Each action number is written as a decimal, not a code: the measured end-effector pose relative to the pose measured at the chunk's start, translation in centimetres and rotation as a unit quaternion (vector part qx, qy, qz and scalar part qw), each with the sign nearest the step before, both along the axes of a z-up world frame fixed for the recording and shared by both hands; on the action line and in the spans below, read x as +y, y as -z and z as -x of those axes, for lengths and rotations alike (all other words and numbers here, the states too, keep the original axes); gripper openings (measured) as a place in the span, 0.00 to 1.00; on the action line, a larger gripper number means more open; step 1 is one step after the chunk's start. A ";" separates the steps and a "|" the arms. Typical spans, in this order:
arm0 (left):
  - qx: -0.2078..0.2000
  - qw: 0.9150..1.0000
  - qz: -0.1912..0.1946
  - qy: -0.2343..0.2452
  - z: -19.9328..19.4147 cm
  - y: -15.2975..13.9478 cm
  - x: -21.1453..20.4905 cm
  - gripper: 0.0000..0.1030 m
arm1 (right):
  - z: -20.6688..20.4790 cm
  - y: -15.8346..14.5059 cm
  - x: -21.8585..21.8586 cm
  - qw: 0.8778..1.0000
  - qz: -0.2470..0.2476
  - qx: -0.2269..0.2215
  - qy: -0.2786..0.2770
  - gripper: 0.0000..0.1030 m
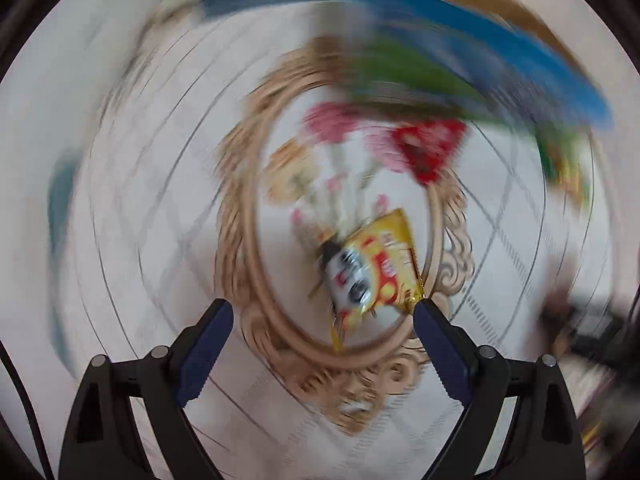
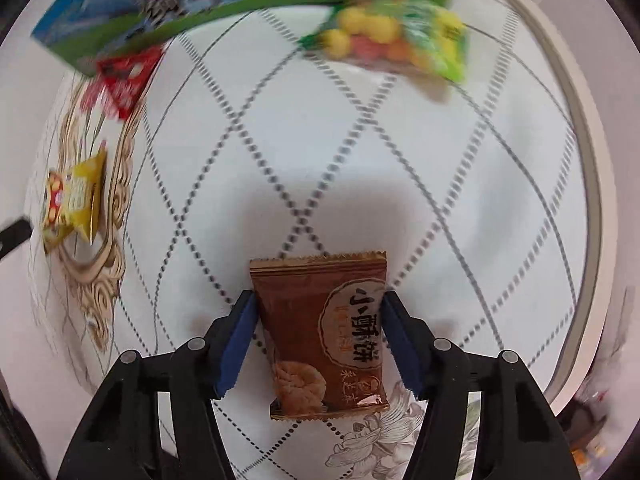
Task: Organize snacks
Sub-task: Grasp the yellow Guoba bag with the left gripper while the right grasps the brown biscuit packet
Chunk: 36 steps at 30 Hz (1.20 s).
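Brown snack packet (image 2: 324, 340), flat on the white quilted tablecloth (image 2: 360, 180), serrated ends, black characters in a round label, a biscuit pictured below; caught between the right gripper (image 2: 318, 336), blue pads (image 2: 236, 344) touching both long edges. Yellow packet (image 1: 372, 272), blurred, inside a gold oval print; left gripper (image 1: 322, 312) spread wide above it, holding nothing.
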State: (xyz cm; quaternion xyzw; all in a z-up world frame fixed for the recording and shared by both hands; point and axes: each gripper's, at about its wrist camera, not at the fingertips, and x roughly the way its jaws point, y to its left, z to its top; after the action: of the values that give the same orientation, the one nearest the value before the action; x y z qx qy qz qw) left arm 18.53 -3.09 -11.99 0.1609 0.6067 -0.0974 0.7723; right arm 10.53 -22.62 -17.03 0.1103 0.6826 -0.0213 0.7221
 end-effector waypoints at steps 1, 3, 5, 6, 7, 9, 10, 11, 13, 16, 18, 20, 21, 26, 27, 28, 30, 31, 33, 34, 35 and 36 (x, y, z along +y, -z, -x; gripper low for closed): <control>0.000 0.999 -0.022 0.042 -0.3 0.3 -1.2 0.90 | -0.3 -0.1 0.2 1.000 -0.004 0.002 -0.004 0.64; 0.008 0.991 -0.054 0.126 0.0 1.2 -3.7 0.90 | -1.1 -0.3 0.7 1.000 -0.017 0.016 -0.018 0.64; 0.026 0.979 -0.083 0.182 0.3 2.3 -5.6 0.90 | -1.5 -0.9 0.6 0.999 -0.024 0.021 -0.019 0.64; 0.036 0.972 -0.105 0.206 0.4 3.1 -6.5 0.90 | -1.7 -1.3 0.6 0.999 -0.033 0.025 -0.020 0.64; 0.036 0.966 -0.123 0.226 0.6 3.6 -7.1 0.90 | -1.8 -1.7 0.4 0.999 -0.036 0.025 -0.018 0.64; 0.049 0.951 -0.162 0.259 0.7 5.3 -8.1 0.90 | -1.7 -2.7 0.3 0.999 -0.037 0.025 -0.024 0.64; 0.058 0.947 -0.169 0.266 0.6 5.8 -8.4 0.90 | -1.6 -3.0 0.1 0.999 -0.036 0.025 -0.025 0.64; 0.073 0.943 -0.171 0.274 0.6 6.5 -8.6 0.90 | -1.6 -3.4 -0.2 0.999 -0.037 0.027 -0.026 0.64; 0.099 0.936 -0.180 0.285 0.7 8.0 -9.0 0.90 | -0.7 -3.9 -1.3 0.998 -0.044 0.031 -0.026 0.64; 0.123 0.949 -0.150 0.247 0.9 8.6 -8.7 0.77 | -0.3 -4.4 -2.2 0.999 -0.038 0.022 -0.029 0.64; 0.133 0.965 -0.118 0.193 0.9 8.3 -7.7 0.73 | 0.3 -5.0 -3.0 0.999 -0.039 0.017 -0.026 0.64; 0.160 0.980 -0.051 0.106 0.9 7.9 -6.1 0.73 | 1.6 -5.4 -4.7 0.999 -0.042 0.017 -0.021 0.64; 0.173 0.982 -0.023 0.066 0.8 7.9 -5.3 0.73 | 1.8 -5.3 -5.0 0.999 -0.044 0.019 -0.019 0.64; 0.216 0.963 0.121 -0.108 1.5 8.5 -1.1 0.73 | 1.9 -3.6 -5.3 0.998 -0.050 0.036 -0.020 0.64; 0.218 0.958 0.139 -0.128 1.7 8.6 -0.4 0.73 | 2.0 -3.4 -5.1 0.998 -0.048 0.037 -0.024 0.64; 0.223 0.951 0.155 -0.146 1.9 8.7 0.2 0.73 | 1.9 -2.9 -4.9 0.998 -0.046 0.039 -0.030 0.64; 0.228 0.944 0.174 -0.164 2.4 8.9 1.1 0.73 | 1.9 -2.4 -4.6 0.997 -0.044 0.044 -0.035 0.64; 0.228 0.943 0.177 -0.166 2.6 8.9 1.5 0.73 | 1.9 -2.3 -4.5 0.998 -0.039 0.042 -0.038 0.64; 0.229 0.945 0.172 -0.158 3.0 8.7 1.9 0.73 | 1.8 -2.2 -3.6 0.998 -0.027 0.037 -0.052 0.64; 0.229 0.946 0.169 -0.156 2.5 9.1 3.0 0.73 | 1.8 -2.3 -3.1 0.997 -0.021 0.033 -0.063 0.62; 0.227 0.948 0.164 -0.153 1.6 8.9 2.1 0.73 | 1.9 -2.6 -2.6 0.996 -0.020 0.029 -0.076 0.60; 0.223 0.950 0.157 -0.150 1.2 8.1 0.8 0.73 | 2.0 -2.9 -2.1 0.995 -0.022 0.027 -0.089 0.60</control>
State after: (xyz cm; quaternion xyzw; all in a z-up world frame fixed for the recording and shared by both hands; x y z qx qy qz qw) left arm 17.31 -2.29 -20.10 -0.0812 0.7576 -0.1084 0.6385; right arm 8.56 -24.74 -14.13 0.0641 0.7096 0.0546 0.6996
